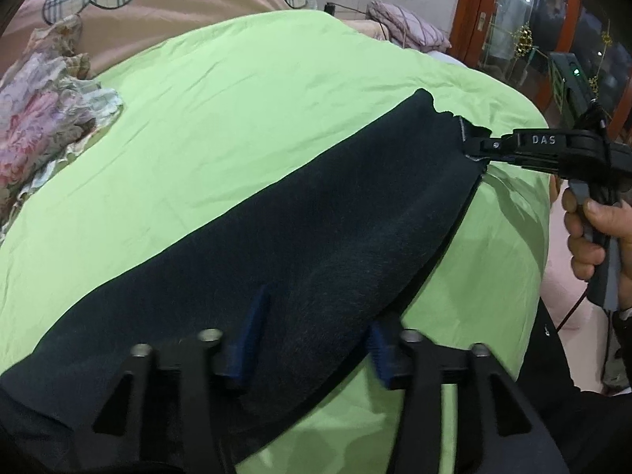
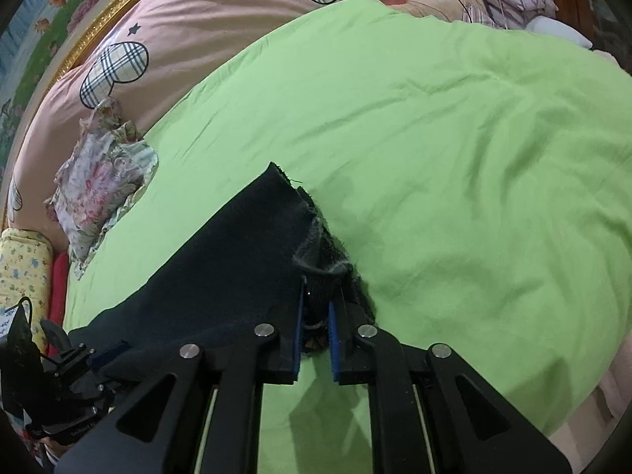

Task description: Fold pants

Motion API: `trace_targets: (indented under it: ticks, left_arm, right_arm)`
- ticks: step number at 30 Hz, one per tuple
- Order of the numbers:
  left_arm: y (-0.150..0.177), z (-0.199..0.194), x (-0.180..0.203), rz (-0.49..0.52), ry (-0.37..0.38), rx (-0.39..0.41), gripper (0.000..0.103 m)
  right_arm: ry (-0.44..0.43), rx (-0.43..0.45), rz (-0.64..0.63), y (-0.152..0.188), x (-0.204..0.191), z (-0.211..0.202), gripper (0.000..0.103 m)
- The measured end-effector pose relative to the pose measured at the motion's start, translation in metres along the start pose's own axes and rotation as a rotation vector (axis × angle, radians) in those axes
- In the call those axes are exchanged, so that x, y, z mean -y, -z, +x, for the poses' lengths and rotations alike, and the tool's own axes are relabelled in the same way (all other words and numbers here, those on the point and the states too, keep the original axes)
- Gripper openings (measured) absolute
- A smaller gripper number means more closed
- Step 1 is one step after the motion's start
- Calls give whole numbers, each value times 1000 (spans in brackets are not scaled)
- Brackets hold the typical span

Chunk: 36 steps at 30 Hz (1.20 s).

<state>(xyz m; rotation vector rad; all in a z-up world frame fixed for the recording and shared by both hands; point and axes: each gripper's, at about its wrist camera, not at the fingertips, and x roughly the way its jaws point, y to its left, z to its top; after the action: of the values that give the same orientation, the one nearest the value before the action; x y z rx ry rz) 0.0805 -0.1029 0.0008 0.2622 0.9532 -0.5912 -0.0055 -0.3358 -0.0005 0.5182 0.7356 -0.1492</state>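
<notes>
The pants [image 1: 300, 237] are laid as a long dark strip across the green sheet [image 1: 245, 110] on the bed, approx. diagonal in the left wrist view. One end is pinched by the right gripper [image 2: 316, 316], its blue pads nearly closed on a bunched bit of hem. The left gripper [image 1: 312, 339] is seen about half open, pads spread over the cloth near its edge w/ nothing gripped.

Risks, as judged: since only one end is held, the free end could be dragged or skewed if the right side is pulled, so edges won't be lined up. The frayed hem could be slipped from the narrow pinch. The sheet might be caught along w/ the cloth at the next grab.

"DAS" is read on the right gripper's body in the left wrist view; no other text is legible.
</notes>
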Motion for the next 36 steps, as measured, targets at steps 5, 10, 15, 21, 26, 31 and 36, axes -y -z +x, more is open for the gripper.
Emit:
trace_targets:
  ticks: [5, 10, 15, 21, 26, 31, 36]
  left_arm:
    - [14, -13, -10, -67, -19, 28, 70]
    - [33, -34, -31, -199, -54, 79, 73]
    - [53, -61, -60, -350, -108, 127, 75]
    - [77, -95, -104, -530, -181, 181, 80]
    - [100, -115, -145, -695, -226, 203, 81]
    - [112, -128, -174, -791, -267, 223, 81]
    - [117, -136, -194, -840, -314, 225, 82]
  right_arm:
    - [56, 57, -3, -1, -1, -21, 36]
    - [29, 118, -34, -1, -12, -40, 36]
    - [-45, 105, -98, 4, -40, -38, 37]
    - [-144, 35, -183, 20, -81, -23, 37]
    - [-220, -23, -279, 39, -117, -12, 40]
    - [-288, -77, -366, 57, -152, -2, 42]
    - [-347, -128, -460, 73, -183, 6, 44]
